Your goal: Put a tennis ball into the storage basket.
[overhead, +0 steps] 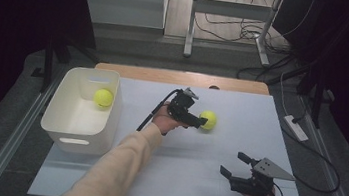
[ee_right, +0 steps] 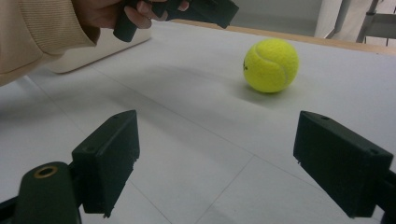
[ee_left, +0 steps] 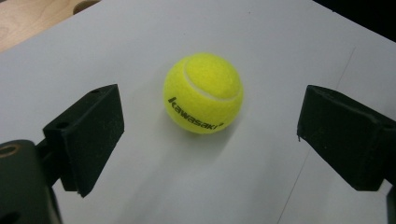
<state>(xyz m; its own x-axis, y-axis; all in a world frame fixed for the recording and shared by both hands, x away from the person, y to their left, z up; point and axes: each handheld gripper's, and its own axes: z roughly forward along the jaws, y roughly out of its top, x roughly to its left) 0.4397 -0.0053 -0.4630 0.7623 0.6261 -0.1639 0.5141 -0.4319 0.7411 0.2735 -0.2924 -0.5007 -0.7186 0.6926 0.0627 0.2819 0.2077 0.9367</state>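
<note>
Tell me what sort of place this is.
Probably a lab or workshop set up for recording handling work: a white-covered table with a bin and tennis balls, dark curtains at the sides, and cables on the floor beyond.

The left gripper [ee_left: 210,135] hangs with its jaws spread wide over the white table [ee_left: 289,42]. A yellow tennis ball [ee_left: 203,92] lies just ahead, between them, touching neither.

High view looks down over the white table sheet [overhead: 192,181]; both gripper views sit low and close, sharing the yellow felt tennis ball [ee_left: 203,93] there.
</note>
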